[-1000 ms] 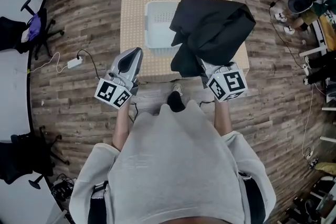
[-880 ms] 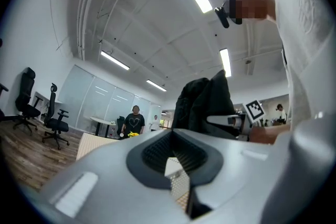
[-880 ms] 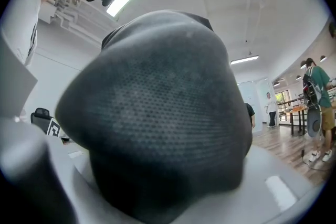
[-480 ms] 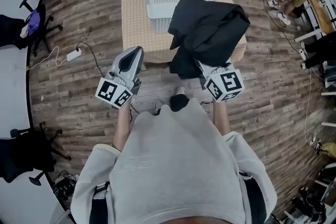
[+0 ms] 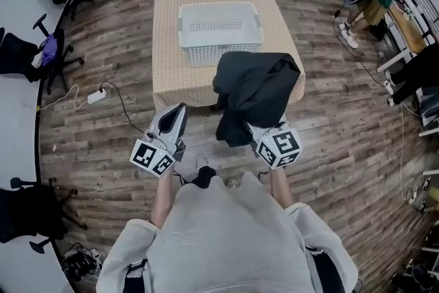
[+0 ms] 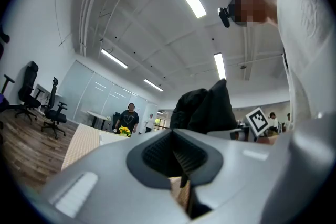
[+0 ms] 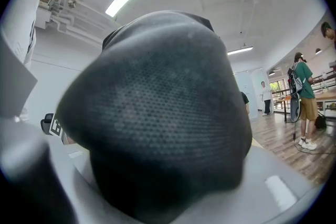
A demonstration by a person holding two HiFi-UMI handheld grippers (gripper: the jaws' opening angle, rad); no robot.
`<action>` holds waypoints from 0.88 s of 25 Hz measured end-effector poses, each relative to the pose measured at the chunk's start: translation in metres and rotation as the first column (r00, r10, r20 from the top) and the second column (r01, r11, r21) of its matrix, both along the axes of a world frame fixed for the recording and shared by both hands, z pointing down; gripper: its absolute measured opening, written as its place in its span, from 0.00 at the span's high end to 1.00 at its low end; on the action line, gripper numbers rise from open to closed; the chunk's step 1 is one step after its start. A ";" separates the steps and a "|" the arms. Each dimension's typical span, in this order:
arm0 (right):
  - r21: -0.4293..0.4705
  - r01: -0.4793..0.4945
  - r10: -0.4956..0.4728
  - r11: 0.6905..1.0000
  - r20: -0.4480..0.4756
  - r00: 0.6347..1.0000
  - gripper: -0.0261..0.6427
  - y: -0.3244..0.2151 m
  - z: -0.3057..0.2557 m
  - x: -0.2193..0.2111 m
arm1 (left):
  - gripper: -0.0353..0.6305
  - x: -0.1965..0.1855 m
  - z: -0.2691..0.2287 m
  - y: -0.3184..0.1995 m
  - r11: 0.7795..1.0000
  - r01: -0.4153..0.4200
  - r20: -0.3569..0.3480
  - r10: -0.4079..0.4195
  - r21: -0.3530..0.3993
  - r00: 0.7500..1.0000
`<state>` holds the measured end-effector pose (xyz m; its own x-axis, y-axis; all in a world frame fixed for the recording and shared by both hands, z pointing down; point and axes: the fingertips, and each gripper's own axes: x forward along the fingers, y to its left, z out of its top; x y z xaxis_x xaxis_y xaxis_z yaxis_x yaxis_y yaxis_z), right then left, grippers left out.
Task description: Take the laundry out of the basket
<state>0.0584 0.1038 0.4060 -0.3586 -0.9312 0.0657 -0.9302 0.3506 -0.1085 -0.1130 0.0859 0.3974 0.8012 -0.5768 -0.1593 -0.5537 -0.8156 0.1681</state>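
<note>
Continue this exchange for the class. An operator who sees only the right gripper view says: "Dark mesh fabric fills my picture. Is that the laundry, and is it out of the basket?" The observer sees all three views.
Observer: Yes. The right gripper is clamped on a black cloth garment, which hangs outside the white slatted plastic basket.
Operator: Where is that basket?
Observer: It stands on the long table with a beige cloth, beyond the garment as the head view shows it.
Operator: And the left gripper?
Observer: The left gripper has its jaws together, with nothing between them.
</note>
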 end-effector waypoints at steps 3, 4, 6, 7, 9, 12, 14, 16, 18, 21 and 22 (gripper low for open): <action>-0.006 -0.008 0.008 1.000 -0.005 1.000 0.59 0.026 0.005 0.014 | 0.94 0.016 0.000 0.027 1.000 -0.012 0.008 0.012 -0.005 1.000; -0.009 -0.010 0.010 1.000 -0.001 1.000 0.58 0.033 0.007 0.018 | 0.94 0.021 0.000 0.034 1.000 -0.015 0.011 0.015 -0.005 1.000; -0.013 -0.012 0.012 1.000 0.012 1.000 0.58 0.046 0.010 0.025 | 0.94 0.030 0.000 0.047 1.000 -0.021 0.015 0.021 -0.001 1.000; -0.014 -0.013 0.013 1.000 0.014 1.000 0.58 0.051 0.011 0.028 | 0.94 0.033 0.000 0.052 1.000 -0.024 0.018 0.024 0.000 1.000; -0.010 -0.015 0.015 1.000 0.004 1.000 0.58 0.057 0.010 0.031 | 0.94 0.038 -0.002 0.058 0.999 -0.030 0.024 0.030 0.009 0.999; -0.002 -0.022 0.022 1.000 -0.009 1.000 0.58 0.061 0.008 0.032 | 0.94 0.040 -0.006 0.063 0.999 -0.036 0.034 0.035 0.027 0.999; 0.003 -0.026 0.026 1.000 -0.004 1.000 0.58 0.066 0.008 0.035 | 0.94 0.042 -0.008 0.069 0.999 -0.036 0.028 0.035 0.033 0.999; 0.015 -0.026 0.026 1.000 -0.005 1.000 0.58 0.067 0.004 0.036 | 0.94 0.042 -0.011 0.072 0.999 -0.031 0.025 0.030 0.045 0.999; 0.021 -0.022 0.023 1.000 -0.007 1.000 0.58 0.068 0.002 0.034 | 0.94 0.039 -0.012 0.074 0.999 -0.024 0.026 0.023 0.048 0.999; 0.012 -0.022 0.022 1.000 -0.001 1.000 0.58 0.073 0.006 0.032 | 0.94 0.037 -0.009 0.080 0.999 -0.019 0.029 0.018 0.040 0.999; 0.010 -0.023 0.023 1.000 0.001 1.000 0.58 0.075 0.007 0.032 | 0.94 0.037 -0.009 0.082 0.999 -0.019 0.030 0.018 0.039 0.999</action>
<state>0.0907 0.1786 0.4131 -0.3374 -0.9397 0.0558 -0.9379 0.3304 -0.1059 -0.0765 0.1677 0.3888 0.8163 -0.5557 -0.1575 -0.5428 -0.8313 0.1199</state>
